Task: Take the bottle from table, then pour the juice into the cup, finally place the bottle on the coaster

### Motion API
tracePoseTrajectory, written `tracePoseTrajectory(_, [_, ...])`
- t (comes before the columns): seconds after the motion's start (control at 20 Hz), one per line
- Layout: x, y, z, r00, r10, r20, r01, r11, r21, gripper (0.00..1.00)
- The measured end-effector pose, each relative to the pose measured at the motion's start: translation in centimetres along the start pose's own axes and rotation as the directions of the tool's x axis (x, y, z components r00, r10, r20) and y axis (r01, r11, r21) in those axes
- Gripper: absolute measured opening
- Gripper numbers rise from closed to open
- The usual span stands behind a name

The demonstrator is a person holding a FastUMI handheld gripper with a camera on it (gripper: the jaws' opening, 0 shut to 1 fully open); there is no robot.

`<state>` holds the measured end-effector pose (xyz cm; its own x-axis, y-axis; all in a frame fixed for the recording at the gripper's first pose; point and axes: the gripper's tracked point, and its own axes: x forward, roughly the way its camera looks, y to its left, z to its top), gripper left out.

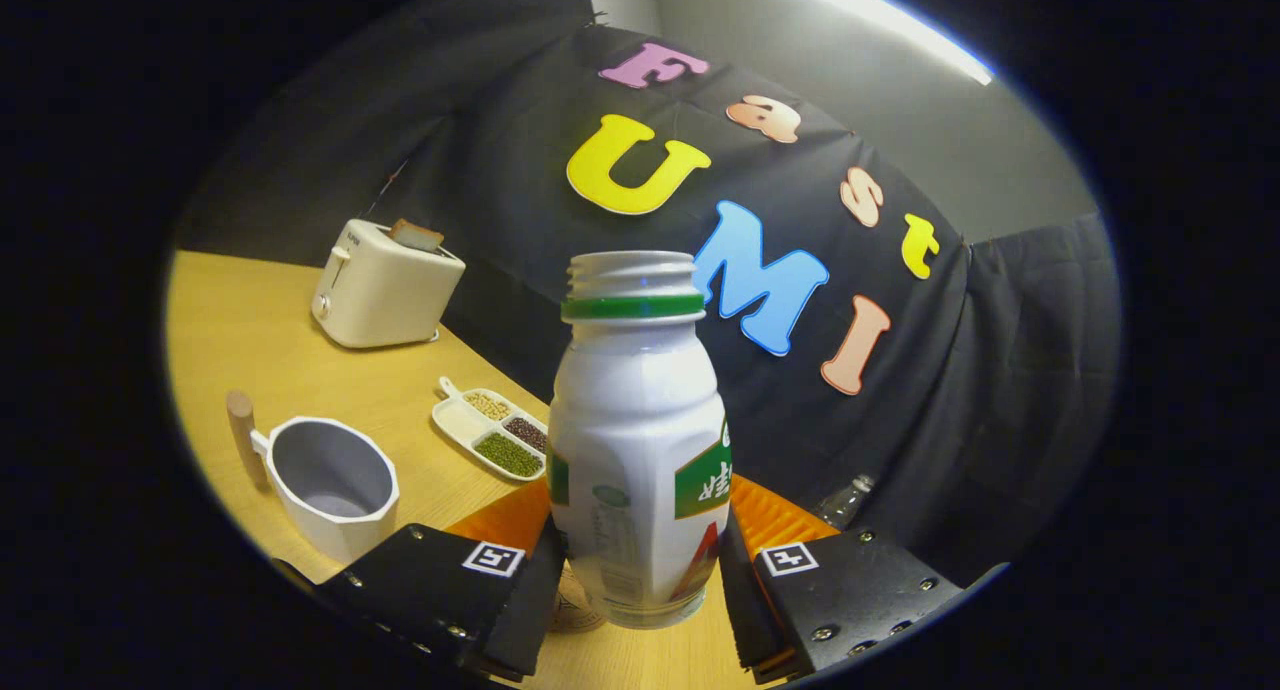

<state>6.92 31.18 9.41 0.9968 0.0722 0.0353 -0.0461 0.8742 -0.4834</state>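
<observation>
Fingers: closed on the bottle's lower body, one each side.
Bottle: upright, long axis vertical, uncapped mouth up.
Cup: left, on the bench.

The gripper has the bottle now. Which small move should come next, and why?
Probably carry the bottle toward the cup and begin to tilt it. The gripper is shut on the bottle's lower body, the bottle is upright with no cap, and the cup, beyond the fingers to one side, looks empty.
</observation>
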Motion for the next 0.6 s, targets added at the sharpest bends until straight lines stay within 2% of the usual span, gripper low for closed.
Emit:
tracePoseTrajectory(0.25, [0.3, 0.1, -1.3, 0.997, 0.058, -0.047, -0.050, 0.987, 0.150, 0.71])
tracePoseTrajectory(0.4, [0.6, 0.5, -1.9, 0.994, 0.097, -0.050, -0.081, 0.965, 0.250, 0.71])
tracePoseTrajectory(0.6, [1.0, 1.0, -2.6, 0.990, 0.131, -0.056, -0.106, 0.941, 0.321, 0.71])
